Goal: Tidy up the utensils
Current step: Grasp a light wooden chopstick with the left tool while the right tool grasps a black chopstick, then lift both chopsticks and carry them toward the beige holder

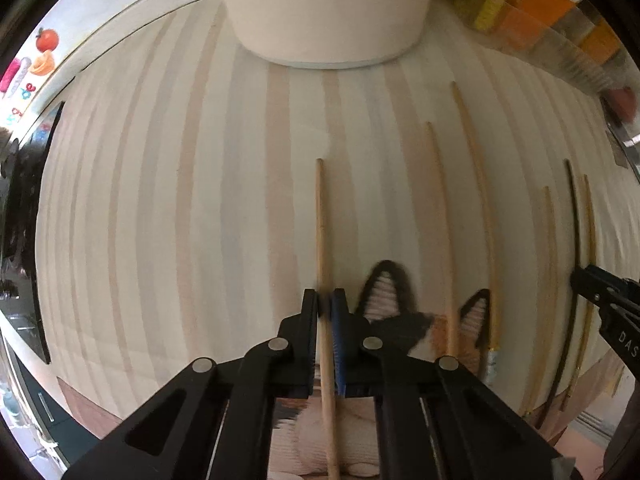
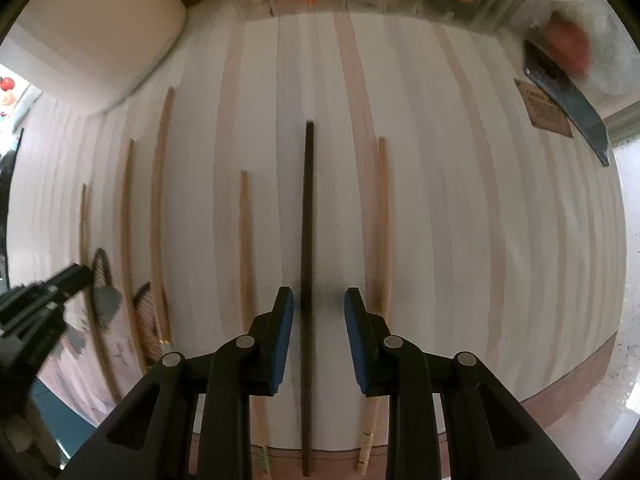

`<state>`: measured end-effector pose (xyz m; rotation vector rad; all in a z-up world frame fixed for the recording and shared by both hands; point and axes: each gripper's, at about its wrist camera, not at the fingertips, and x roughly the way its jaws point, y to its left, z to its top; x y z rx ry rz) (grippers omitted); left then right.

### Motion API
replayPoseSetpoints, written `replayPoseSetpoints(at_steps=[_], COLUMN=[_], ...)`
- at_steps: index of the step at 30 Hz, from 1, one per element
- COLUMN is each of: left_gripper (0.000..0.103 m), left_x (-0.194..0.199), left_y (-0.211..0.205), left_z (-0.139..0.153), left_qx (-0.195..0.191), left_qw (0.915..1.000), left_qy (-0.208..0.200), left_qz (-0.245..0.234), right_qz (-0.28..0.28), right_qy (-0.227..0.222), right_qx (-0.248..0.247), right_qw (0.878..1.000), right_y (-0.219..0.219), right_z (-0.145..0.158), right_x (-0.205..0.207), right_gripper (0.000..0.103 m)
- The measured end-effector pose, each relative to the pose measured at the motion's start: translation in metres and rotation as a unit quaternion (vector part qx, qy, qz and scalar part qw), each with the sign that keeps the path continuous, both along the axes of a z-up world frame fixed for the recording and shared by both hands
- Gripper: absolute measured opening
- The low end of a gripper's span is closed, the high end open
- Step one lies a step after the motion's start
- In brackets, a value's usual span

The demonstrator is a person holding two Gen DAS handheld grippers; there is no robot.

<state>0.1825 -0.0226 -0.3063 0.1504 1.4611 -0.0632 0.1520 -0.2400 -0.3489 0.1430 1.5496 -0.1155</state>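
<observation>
Gripping a light round wooden chopstick [image 1: 321,232], the left gripper [image 1: 329,304] has its fingers closed on it, just left of the cat-eared plush toy [image 1: 386,292]. Right gripper [image 2: 319,308] fingers are spread apart, straddling the dark brown square chopstick [image 2: 308,240] without touching it. Other pale wooden chopsticks [image 2: 246,240] lie in a parallel row on the striped wooden surface [image 2: 480,220]. White round container [image 1: 328,8] sits beyond the toy. Judging by the row, sorting is early; most sticks remain.
</observation>
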Motion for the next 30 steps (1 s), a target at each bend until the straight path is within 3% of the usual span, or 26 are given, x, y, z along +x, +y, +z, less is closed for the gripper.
replayPoseSetpoints(at_steps=[5,16,21,30], left_gripper=[0.005,0.005,0.005,0.005], left_x=[0.006,0.010,0.010,0.016], left_y=[0.027,0.052,0.048,0.044], left_z=[0.003,0.007,0.003,0.005], left_qx=[0.004,-0.003,-0.006,-0.008], left_qw=[0.9996,0.9994,0.9994,0.9993], left_qy=[0.001,0.012,0.018,0.022], left_qz=[0.027,0.031,0.029,0.030], right_qz=[0.010,0.048,0.034,0.046], right_qy=[0.000,0.000,0.005,0.014], right_qx=[-0.019,-0.018,0.017,-0.012], right_qw=[1.000,0.999,0.999,0.999], right_y=[0.004,0.025,0.011,0.002], right_z=[-0.001,-0.007,-0.013,-0.018], right_x=[-0.002,-0.003,0.006,0.010], right_gripper=[0.007,0.006,0.007,0.006])
